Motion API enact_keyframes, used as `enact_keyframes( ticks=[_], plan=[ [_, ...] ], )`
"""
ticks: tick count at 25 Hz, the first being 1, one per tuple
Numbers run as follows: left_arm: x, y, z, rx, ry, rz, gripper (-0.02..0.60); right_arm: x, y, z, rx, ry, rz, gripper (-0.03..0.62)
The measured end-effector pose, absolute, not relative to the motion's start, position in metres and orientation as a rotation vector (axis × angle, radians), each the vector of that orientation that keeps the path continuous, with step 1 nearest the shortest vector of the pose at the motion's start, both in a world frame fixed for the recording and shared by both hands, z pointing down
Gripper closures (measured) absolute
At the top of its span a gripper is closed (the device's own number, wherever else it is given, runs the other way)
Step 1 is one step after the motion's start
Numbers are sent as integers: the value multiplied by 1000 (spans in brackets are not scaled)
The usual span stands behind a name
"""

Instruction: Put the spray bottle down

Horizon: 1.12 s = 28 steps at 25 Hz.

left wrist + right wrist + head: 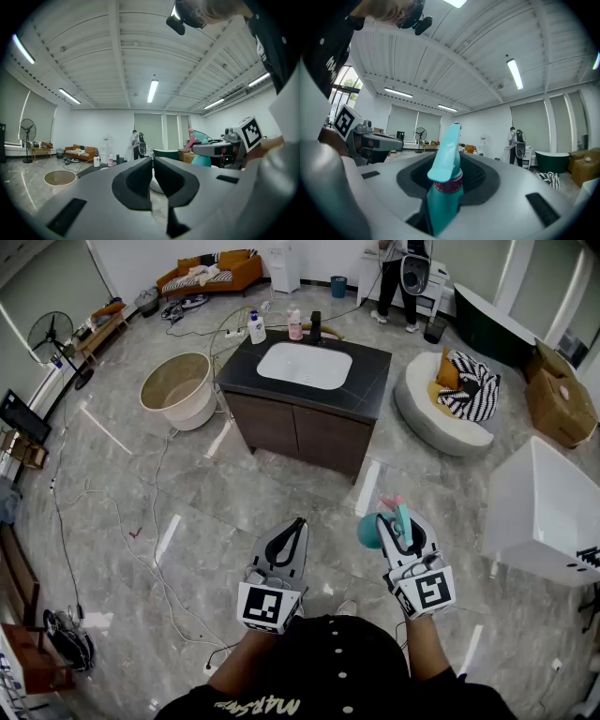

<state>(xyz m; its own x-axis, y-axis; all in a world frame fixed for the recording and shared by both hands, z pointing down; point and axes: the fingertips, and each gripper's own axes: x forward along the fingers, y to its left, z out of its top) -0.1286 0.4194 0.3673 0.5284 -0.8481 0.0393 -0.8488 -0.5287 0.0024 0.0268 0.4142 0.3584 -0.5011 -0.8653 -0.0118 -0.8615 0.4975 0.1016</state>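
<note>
A teal spray bottle [371, 530] with a pink trigger is held in the air, with my right gripper [401, 519] shut on it. In the right gripper view the bottle [445, 185] stands upright between the dark pads, its nozzle head rising above them and its neck gripped. My left gripper [299, 527] hovers beside it to the left, level, jaws shut on nothing. In the left gripper view its pads [140, 180] almost touch, and the spray bottle [200, 138] shows at the right. Both grippers hang over the grey tiled floor, in front of the vanity.
A dark vanity [309, 418] with a white sink [304, 365] and some bottles stands ahead. A beige round tub [176, 390] is to its left. At the right are a round seat with a striped cushion [448, 404], a white bathtub [548, 512] and boxes. Cables cross the floor on the left. A person stands far back.
</note>
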Motion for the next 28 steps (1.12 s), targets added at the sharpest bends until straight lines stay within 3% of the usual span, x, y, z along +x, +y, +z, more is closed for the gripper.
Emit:
enact_keyframes(
  ticks=[28],
  plan=[
    [-71,380,387,2649,-1614,68,560,91,361,381,1464,-2724,-121,473]
  ],
)
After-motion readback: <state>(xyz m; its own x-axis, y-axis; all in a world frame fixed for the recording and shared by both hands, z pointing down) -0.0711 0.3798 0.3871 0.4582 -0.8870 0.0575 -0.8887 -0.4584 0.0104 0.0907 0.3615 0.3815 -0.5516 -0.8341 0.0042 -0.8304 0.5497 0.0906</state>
